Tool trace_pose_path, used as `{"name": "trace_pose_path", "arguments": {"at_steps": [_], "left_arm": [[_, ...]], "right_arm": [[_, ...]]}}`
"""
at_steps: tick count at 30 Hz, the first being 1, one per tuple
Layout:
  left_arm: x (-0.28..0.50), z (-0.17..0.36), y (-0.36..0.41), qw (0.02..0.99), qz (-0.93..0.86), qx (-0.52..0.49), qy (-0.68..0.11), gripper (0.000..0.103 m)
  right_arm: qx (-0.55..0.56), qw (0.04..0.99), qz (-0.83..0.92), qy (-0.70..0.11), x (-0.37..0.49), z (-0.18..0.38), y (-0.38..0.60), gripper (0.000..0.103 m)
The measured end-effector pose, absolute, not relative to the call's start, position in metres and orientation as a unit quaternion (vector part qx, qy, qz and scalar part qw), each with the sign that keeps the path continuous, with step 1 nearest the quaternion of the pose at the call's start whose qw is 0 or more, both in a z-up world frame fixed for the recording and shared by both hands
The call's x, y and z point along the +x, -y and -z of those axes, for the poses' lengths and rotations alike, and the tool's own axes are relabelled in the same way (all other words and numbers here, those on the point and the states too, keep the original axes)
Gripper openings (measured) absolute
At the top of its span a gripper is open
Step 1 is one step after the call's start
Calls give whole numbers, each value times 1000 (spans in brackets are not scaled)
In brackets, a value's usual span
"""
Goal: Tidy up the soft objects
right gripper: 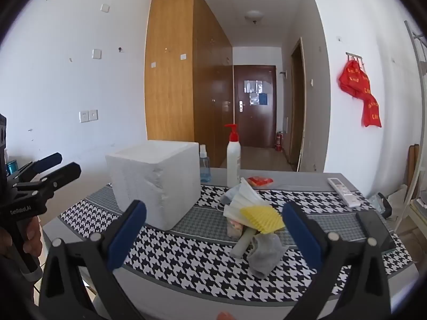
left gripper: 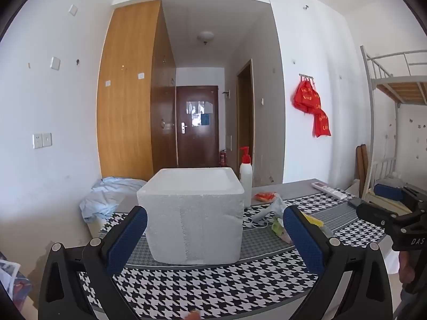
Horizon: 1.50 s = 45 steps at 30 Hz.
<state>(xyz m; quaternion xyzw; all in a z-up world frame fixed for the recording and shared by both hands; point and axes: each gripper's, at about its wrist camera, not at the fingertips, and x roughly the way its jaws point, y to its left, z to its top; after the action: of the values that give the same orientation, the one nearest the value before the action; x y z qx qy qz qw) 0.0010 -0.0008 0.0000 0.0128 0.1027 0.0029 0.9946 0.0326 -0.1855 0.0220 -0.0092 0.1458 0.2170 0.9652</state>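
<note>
Both the left tongs (left gripper: 214, 225) and right tongs (right gripper: 214, 225) hang released and empty, so nothing seems gathered yet: the square white foam box (left gripper: 192, 213) sits ahead between the left pair, while the pile of soft items, yellow ribbed sponge (right gripper: 263, 217) and grey sock (right gripper: 264, 253), lies between the right pair, which probably must descend and clench one.

White walls (left gripper: 53, 101), a tall wooden wardrobe (left gripper: 128, 93), a dark door (left gripper: 198, 125) down the hallway.
</note>
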Motion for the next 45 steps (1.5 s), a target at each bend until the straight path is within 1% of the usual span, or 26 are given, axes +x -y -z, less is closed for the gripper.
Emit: {"name": "trace_pose_path", "arguments": {"at_steps": [4,7,16,26,33,38,45], "left_arm": [[4,1,0,995,3,2,-104,102],[-6,0,3,996,5,11,-86,102],[4,0,-1,994,6,-1,-107,102],[6,1,-1,995,3,-6,-100,102],[11,3,-3,993,3,-13,-114,102],[5,0,0,996,-6,-3,-93,102],[7,0,3,996,-1,5,-91,102]], "right_arm": [[-8,965,-219,-142,32,-24,185,103],[-9,966,-220,-139,30,-25,183,103],[-2,969,-207,-131,30,-29,195,103],[2,970,-203,-131,32,-28,199,103],[3,971,-201,-129,32,-28,200,103],[3,971,-202,-129,33,-28,200,103],[3,971,-202,-129,34,-27,200,103]]}}
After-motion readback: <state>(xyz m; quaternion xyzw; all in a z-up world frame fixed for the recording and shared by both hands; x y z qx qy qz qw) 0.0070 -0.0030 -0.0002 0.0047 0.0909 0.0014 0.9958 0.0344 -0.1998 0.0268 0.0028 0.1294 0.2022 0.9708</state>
